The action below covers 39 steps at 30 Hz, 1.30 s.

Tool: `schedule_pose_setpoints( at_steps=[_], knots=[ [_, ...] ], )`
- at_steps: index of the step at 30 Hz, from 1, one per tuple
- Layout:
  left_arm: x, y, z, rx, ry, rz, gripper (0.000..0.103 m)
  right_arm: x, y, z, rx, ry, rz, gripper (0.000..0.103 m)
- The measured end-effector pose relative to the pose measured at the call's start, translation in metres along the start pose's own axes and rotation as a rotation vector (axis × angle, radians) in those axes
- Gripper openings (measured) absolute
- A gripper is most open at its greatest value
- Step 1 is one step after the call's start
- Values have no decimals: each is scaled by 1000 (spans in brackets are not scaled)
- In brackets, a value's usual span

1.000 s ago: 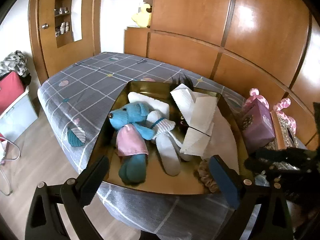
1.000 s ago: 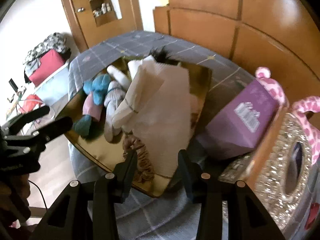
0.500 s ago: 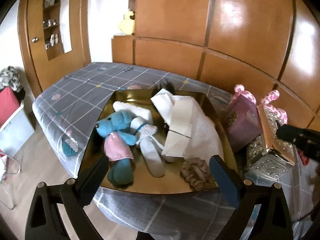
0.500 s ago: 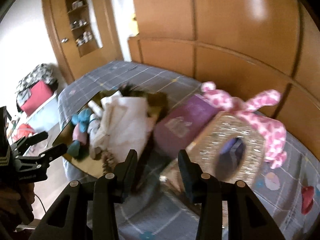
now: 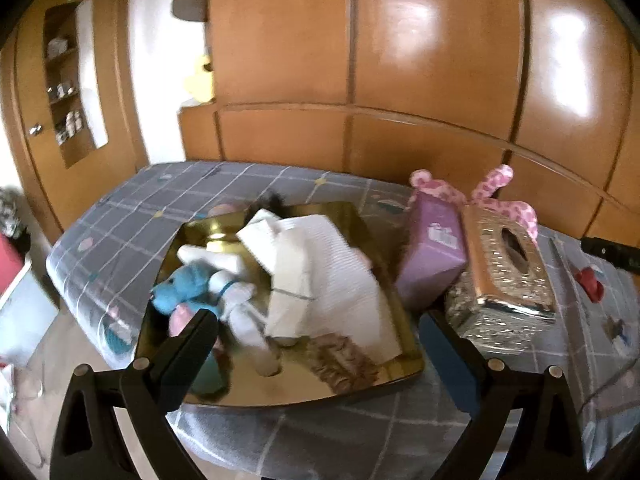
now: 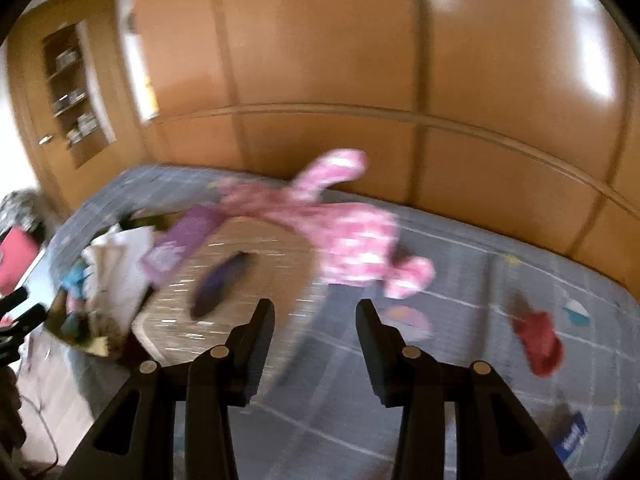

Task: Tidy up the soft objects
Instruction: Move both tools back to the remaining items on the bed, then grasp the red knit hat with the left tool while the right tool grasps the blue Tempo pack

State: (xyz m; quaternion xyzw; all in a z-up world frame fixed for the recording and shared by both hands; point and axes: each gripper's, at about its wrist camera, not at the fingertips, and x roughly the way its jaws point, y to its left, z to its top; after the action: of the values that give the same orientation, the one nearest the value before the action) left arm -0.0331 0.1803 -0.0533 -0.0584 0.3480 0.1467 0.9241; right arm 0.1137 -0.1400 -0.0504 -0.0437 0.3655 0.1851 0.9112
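Note:
A gold tray [image 5: 200, 236] on the bed holds a blue plush toy [image 5: 180, 288], a white sock [image 5: 248, 324], a white towel [image 5: 320, 276] and a brown scrunchie [image 5: 344, 364]. My left gripper [image 5: 320, 344] is open and empty, held above the tray's near edge. A pink spotted plush rabbit [image 6: 344, 232] lies on the bed behind a glittery tissue box [image 5: 508, 276]. My right gripper [image 6: 316, 320] is open and empty, above the bed in front of the rabbit. A small red soft item [image 6: 536, 340] lies to its right.
A purple box [image 5: 432, 260] leans between the tray and the tissue box. The grey checked bed [image 6: 460, 264] runs along a wooden panelled wall [image 5: 400, 80]. A blue packet [image 6: 572, 440] lies at the near right. Floor and a red bag [image 6: 16, 256] are at left.
My right gripper has swung right from over the tray, past the purple box and tissue box, to the pink rabbit. My left gripper has pulled back and turned right. Both stay open.

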Motion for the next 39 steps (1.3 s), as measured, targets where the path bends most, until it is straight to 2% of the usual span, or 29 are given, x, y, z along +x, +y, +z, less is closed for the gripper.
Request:
schedule_pose_setpoints(
  at_steps=[12,16,20,21,23,31,39],
  knots=[
    [-8,-70,19,155,-34,-93,102,-38,-162,-31,326,-59,-315,42],
    [-9,-97,20,209,-35,-136,102,-39,-213,-54,462,-60,-420,42],
    [-8,-126,21,272,-34,-175,102,-38,-251,-85,599,-40,-489,42],
    [-8,-134,22,290,-34,-184,102,-37,-259,-89,643,-14,-495,42],
    [-8,-147,23,317,-35,-201,102,-42,-273,-94,734,-39,-466,42],
    [-2,-205,21,377,-20,-307,102,-51,-280,-101,803,-58,-449,42],
    [13,-253,14,432,17,-362,102,-50,-285,-108,856,-60,-429,42]
  ],
)
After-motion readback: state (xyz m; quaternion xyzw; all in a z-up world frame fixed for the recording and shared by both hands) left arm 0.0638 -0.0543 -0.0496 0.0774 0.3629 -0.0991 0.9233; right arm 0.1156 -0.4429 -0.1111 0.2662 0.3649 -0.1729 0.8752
